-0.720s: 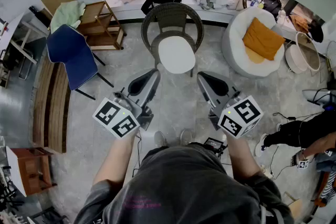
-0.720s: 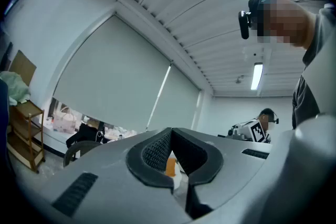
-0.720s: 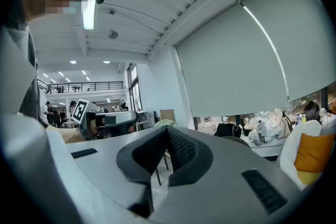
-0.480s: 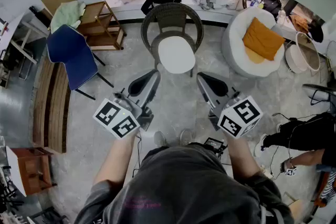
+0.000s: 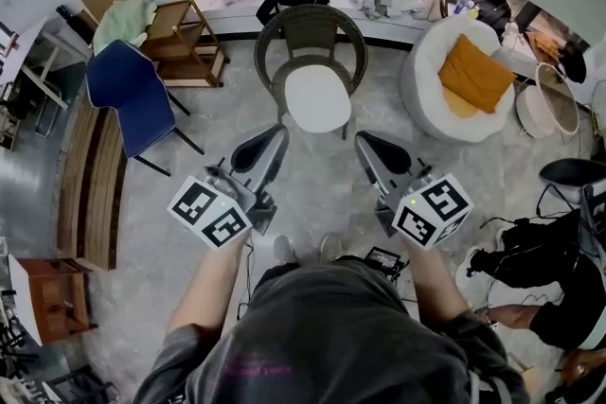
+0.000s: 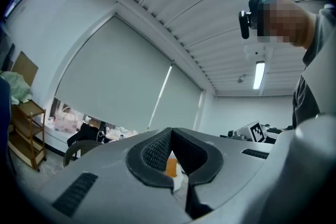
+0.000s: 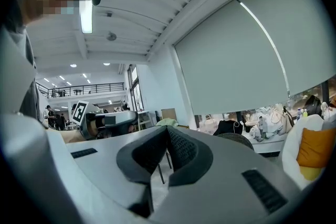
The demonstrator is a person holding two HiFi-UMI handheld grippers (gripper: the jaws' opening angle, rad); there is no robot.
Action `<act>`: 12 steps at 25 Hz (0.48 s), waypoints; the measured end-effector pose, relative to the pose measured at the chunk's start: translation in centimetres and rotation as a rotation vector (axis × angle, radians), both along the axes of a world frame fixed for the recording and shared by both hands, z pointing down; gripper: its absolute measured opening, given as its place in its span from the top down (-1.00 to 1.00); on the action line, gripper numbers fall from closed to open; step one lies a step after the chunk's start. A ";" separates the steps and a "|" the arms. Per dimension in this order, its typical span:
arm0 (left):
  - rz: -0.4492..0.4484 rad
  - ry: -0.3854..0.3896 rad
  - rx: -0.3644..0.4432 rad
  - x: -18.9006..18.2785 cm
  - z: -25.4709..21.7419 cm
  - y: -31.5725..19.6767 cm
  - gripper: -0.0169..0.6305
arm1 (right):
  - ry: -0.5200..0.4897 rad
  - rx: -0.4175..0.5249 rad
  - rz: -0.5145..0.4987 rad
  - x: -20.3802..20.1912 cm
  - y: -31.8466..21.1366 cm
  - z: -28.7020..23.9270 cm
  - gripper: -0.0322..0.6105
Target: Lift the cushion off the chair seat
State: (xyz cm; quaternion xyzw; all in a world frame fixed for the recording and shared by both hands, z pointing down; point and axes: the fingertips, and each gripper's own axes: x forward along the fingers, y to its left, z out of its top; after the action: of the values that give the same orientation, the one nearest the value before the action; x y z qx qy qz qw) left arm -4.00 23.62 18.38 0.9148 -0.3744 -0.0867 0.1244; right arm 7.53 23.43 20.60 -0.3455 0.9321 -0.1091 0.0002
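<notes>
Left tool (image 5: 271, 137) and right tool (image 5: 367, 141): jaws fully closed, holding nothing. Both near the chair (image 5: 311, 29); cushion (image 5: 317, 100) on its seat.

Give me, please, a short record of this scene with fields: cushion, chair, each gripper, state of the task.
cushion: white, rounded, lying on the chair seat
chair: dark wicker, ahead of both grippers, between a blue chair and a white armchair
left gripper: shut, empty, apart from the cushion
right gripper: shut, empty, apart from the cushion
task: cushion not yet lifted
</notes>
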 end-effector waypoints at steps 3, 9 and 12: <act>-0.013 -0.001 -0.001 0.8 0.3 0.0 0.92 | -0.008 0.003 -0.010 0.9 -0.2 0.1 0.87; -0.022 -0.021 -0.006 2.7 0.6 0.0 0.92 | -0.029 0.000 -0.015 3.0 -0.6 0.5 0.87; -0.025 -0.029 -0.012 3.1 0.7 -0.3 0.92 | -0.035 -0.004 -0.014 3.7 -0.9 0.6 0.87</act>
State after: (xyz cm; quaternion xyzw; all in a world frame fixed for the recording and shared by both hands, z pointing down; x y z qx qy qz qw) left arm -0.86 23.32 19.10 0.9104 -0.3882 -0.0727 0.1234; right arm 11.20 22.55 21.20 -0.3371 0.9340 -0.1170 0.0153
